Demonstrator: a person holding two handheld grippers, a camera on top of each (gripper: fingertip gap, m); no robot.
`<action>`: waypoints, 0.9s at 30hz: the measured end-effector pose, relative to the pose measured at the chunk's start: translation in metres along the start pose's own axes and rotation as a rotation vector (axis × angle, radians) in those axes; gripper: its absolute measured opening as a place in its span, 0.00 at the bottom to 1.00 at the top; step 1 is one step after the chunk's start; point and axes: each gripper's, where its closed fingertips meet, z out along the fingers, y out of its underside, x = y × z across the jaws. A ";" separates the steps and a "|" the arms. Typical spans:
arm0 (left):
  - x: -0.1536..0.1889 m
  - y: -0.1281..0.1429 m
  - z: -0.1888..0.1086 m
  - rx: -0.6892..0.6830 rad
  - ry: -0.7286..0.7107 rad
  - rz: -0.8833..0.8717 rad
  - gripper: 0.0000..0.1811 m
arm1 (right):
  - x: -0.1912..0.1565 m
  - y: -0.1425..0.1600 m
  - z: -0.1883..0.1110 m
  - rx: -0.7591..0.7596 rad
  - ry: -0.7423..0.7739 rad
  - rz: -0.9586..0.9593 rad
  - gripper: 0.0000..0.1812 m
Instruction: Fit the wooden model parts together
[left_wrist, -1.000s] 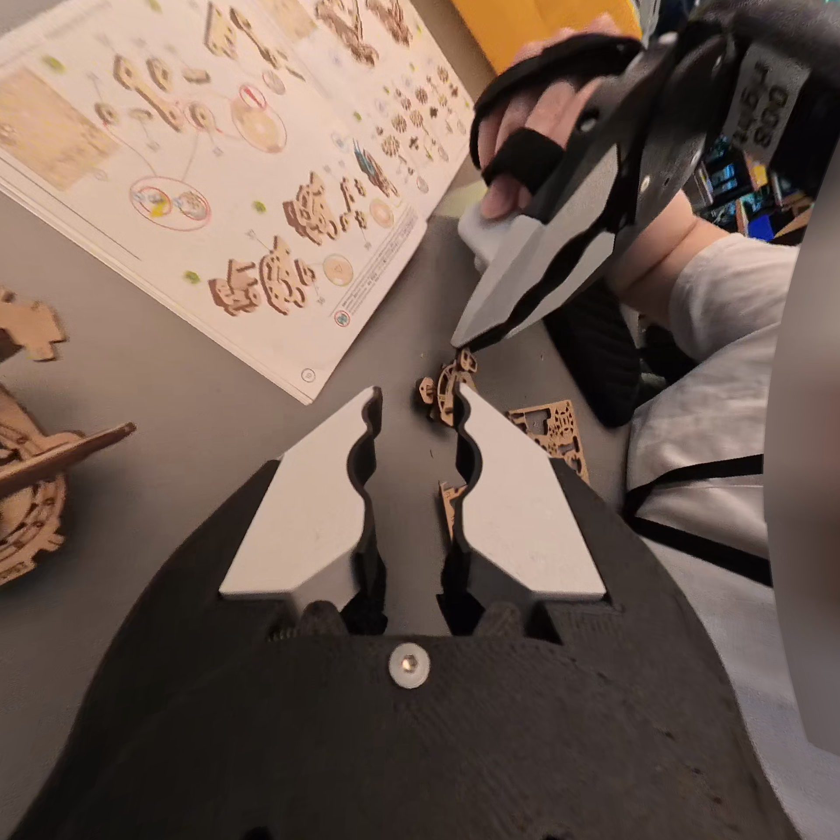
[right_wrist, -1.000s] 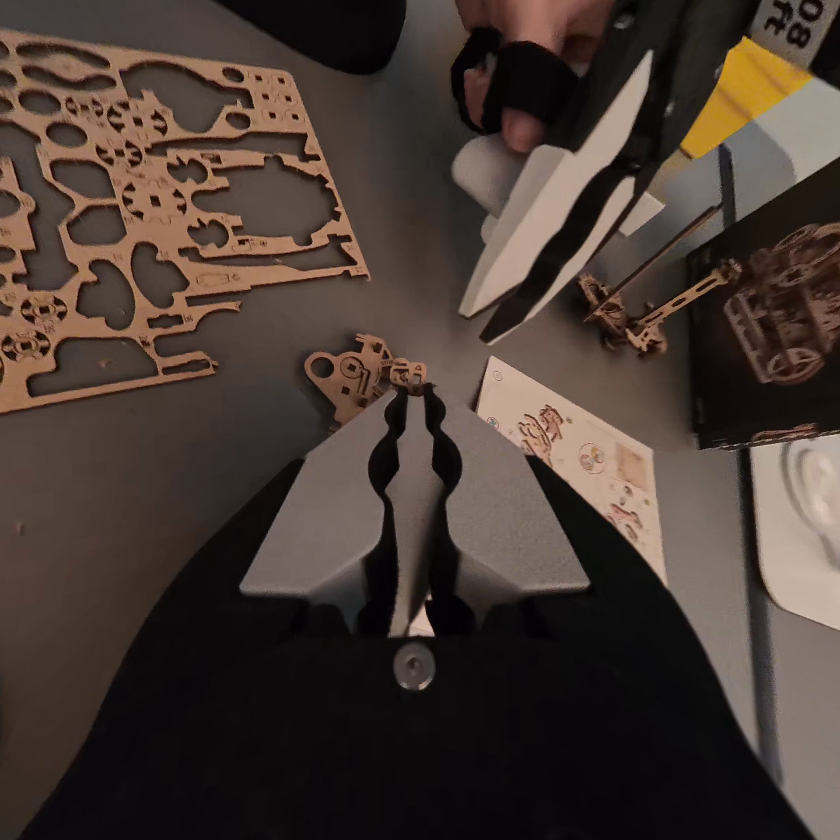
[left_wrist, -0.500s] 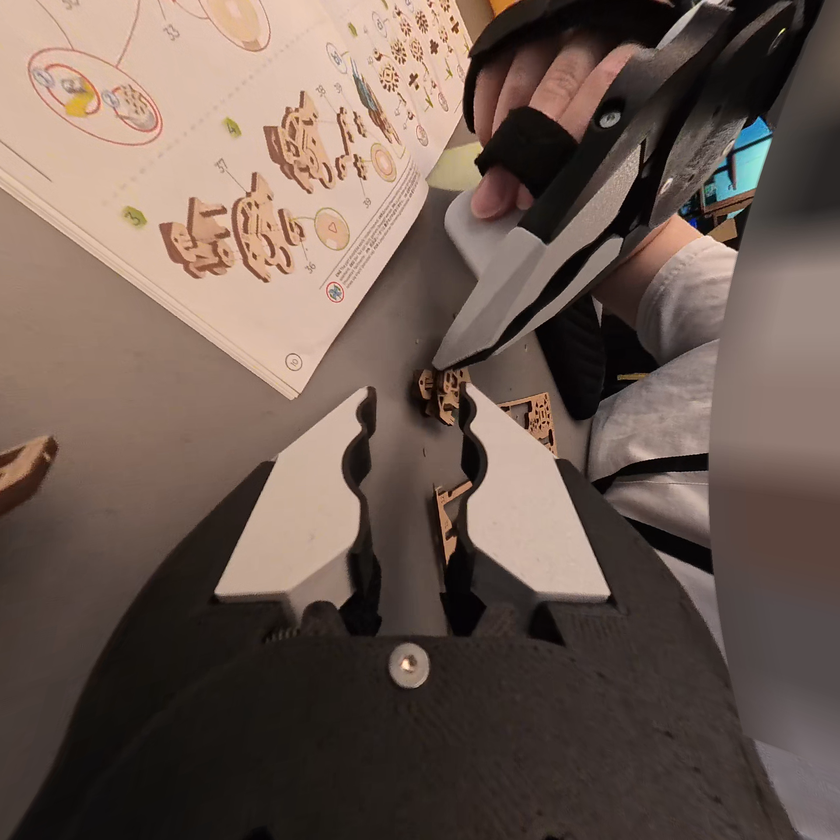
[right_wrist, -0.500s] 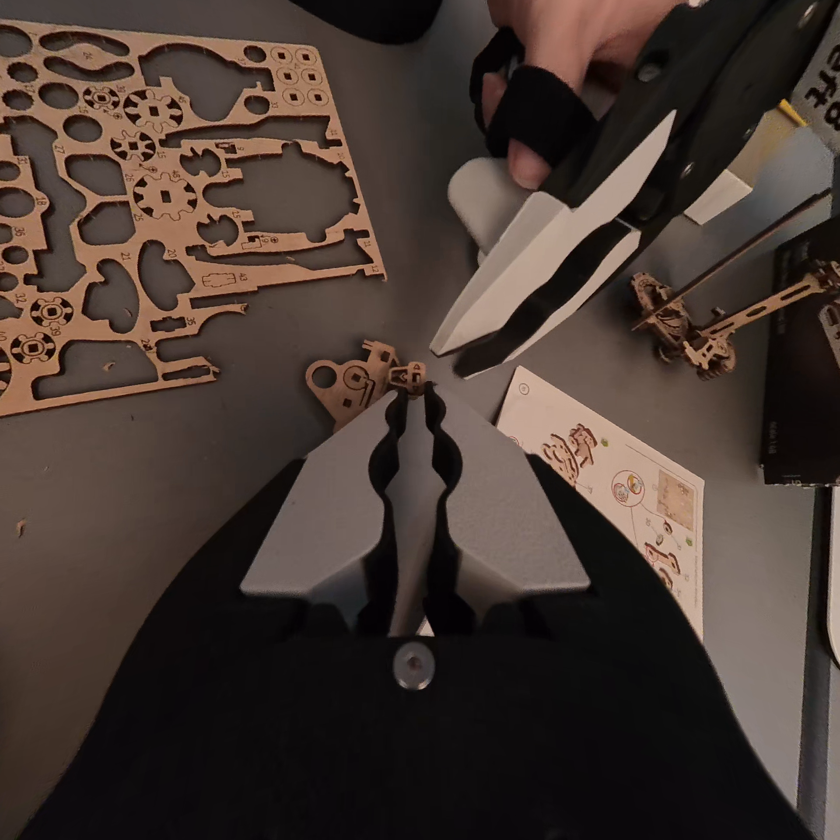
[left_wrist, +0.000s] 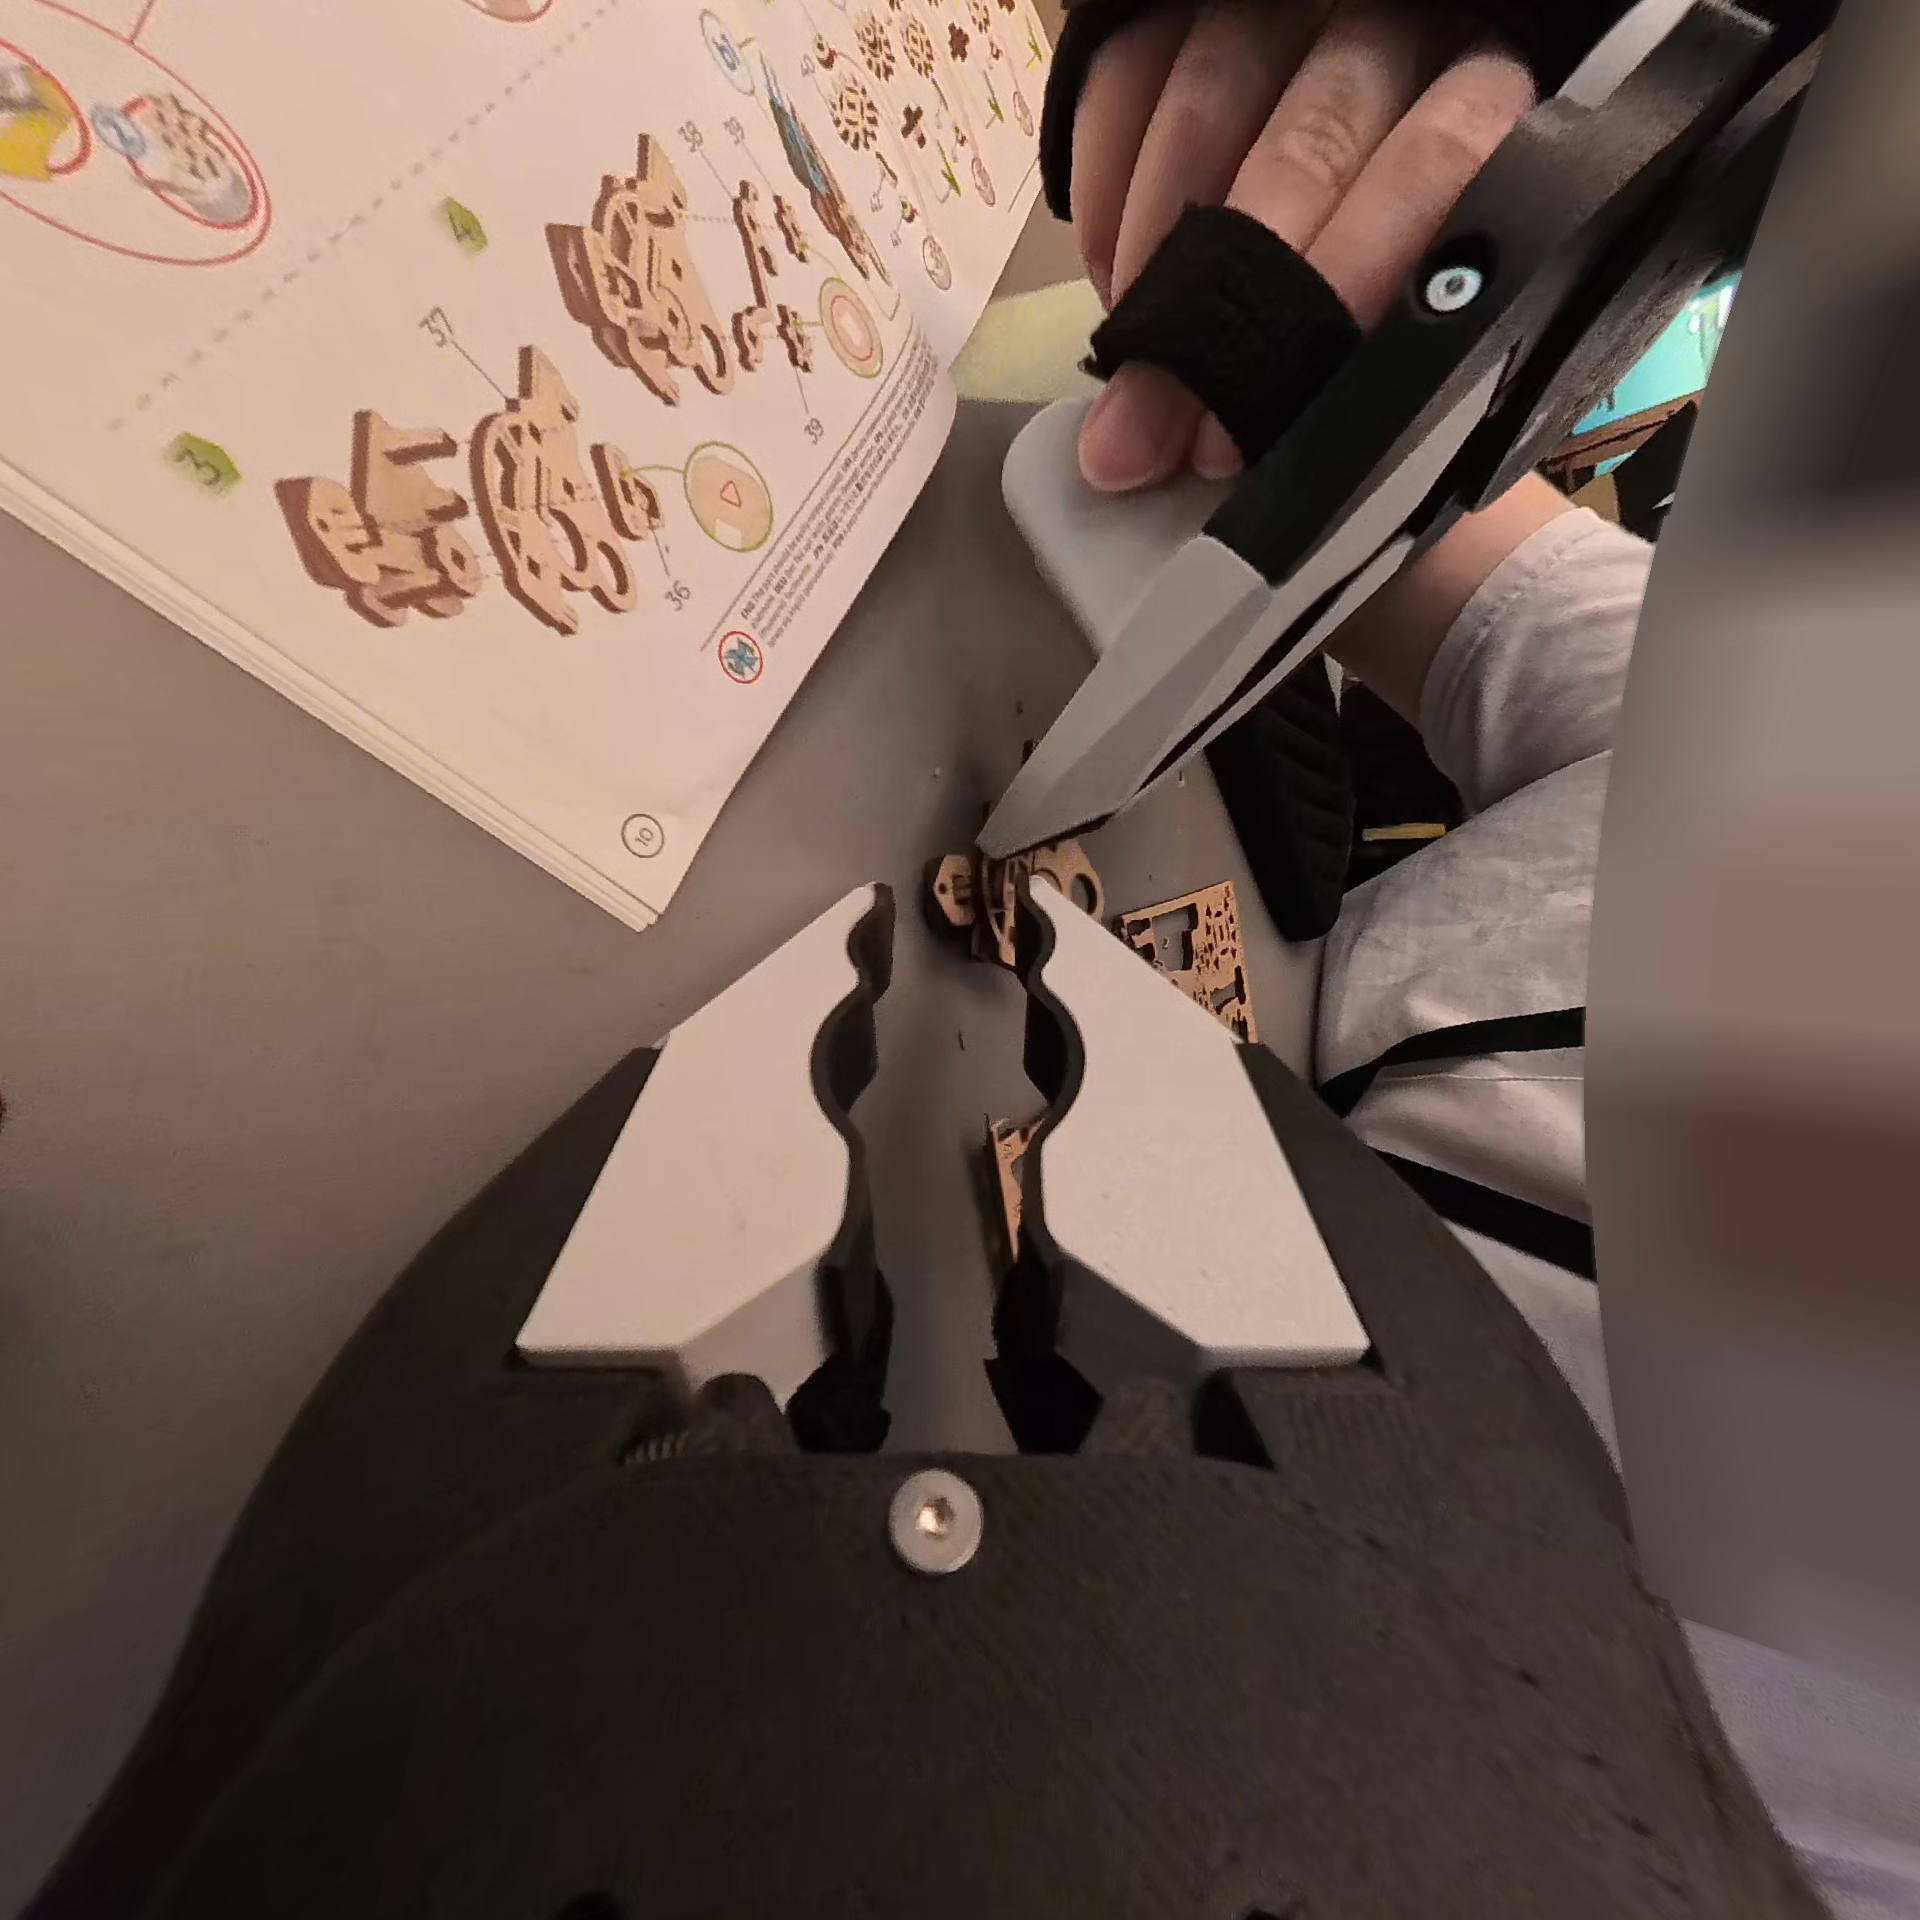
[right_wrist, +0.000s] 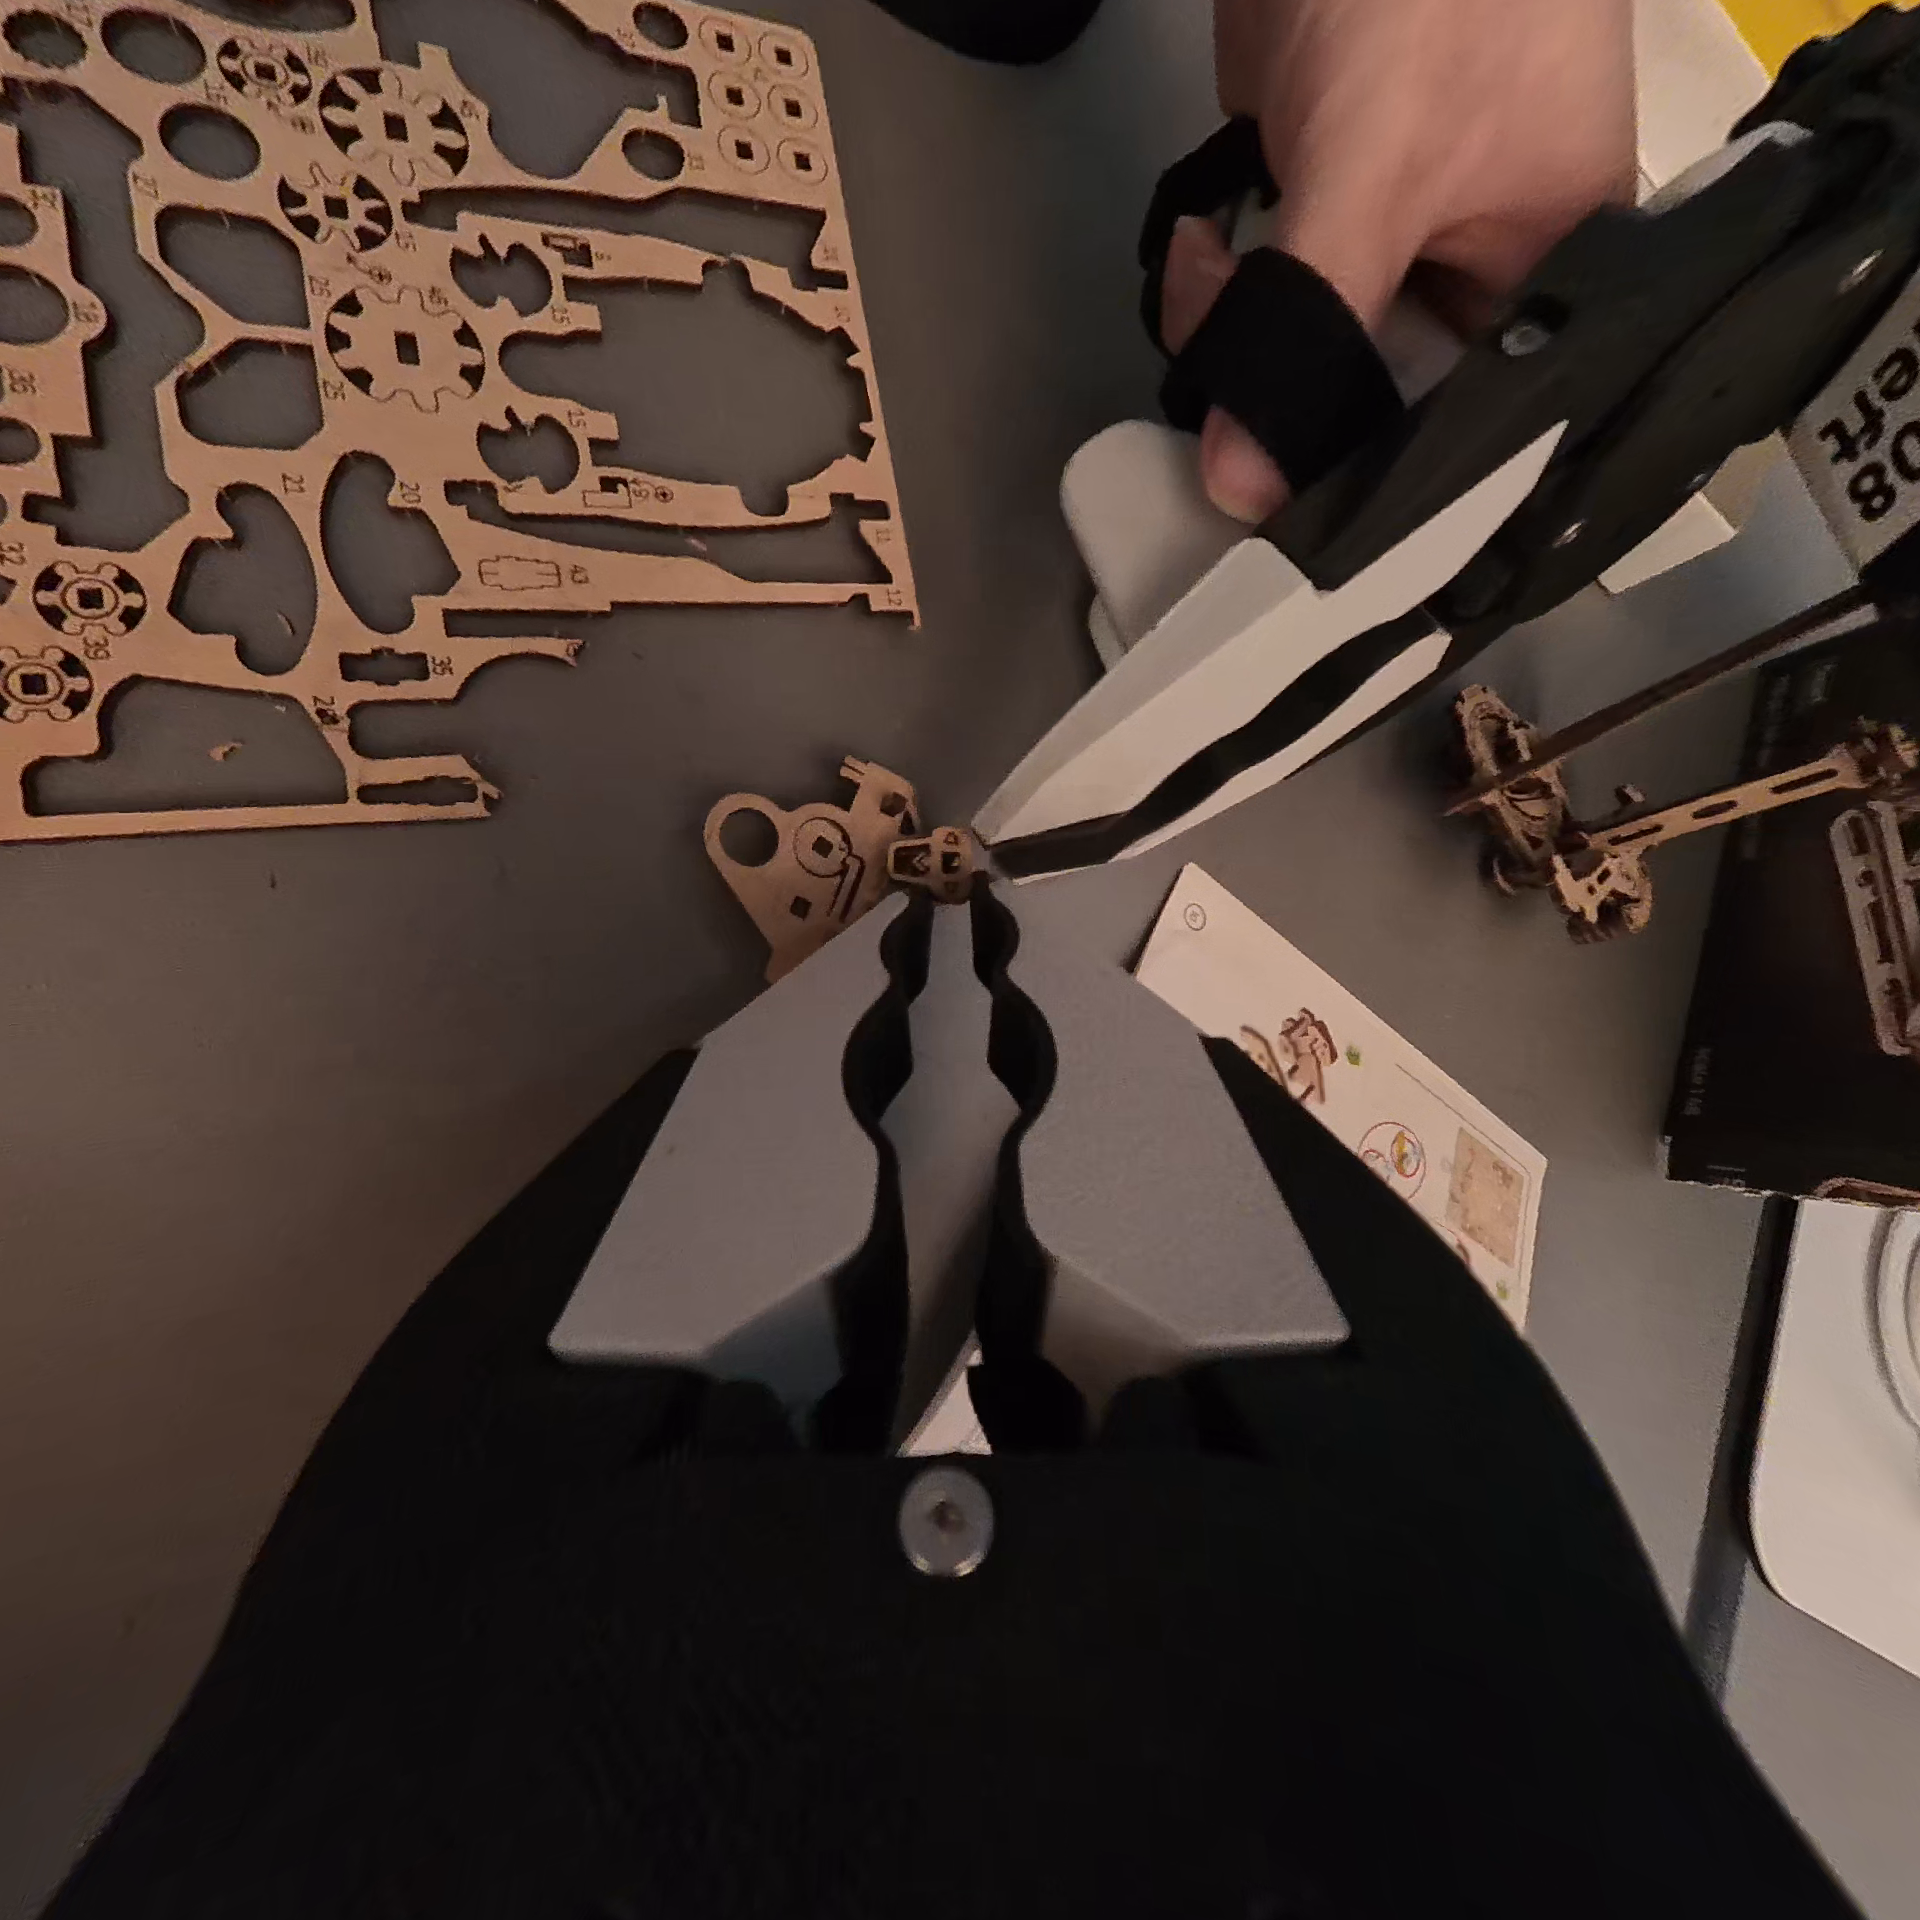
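Two claws meet over one small wooden piece

The right claw (right_wrist: 940, 902) is clamped on the wooden piece (right_wrist: 831, 857) at its tips, apparently steadying it, while the left claw (left_wrist: 961, 902), parted and empty, closes in around the piece's small knob (right_wrist: 933, 860) from ahead, likely to seat it.

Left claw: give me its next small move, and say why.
Probably ease the left claw forward a touch. It is open, and the small wooden assembly sits just beyond its fingertips, nearer the right-hand one, pinched at its end by the right claw. Closing would likely catch the wood only once it lies between the fingers.
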 end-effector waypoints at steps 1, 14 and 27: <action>0.000 0.001 0.000 -0.006 -0.002 0.003 0.11 | 0.000 0.000 0.000 -0.001 0.004 -0.009 0.03; 0.006 0.013 -0.003 -0.059 0.019 -0.012 0.13 | -0.003 0.003 -0.001 -0.002 0.012 0.001 0.03; 0.021 0.028 0.022 -0.124 0.033 0.032 0.06 | -0.008 0.001 -0.010 0.028 0.083 0.028 0.03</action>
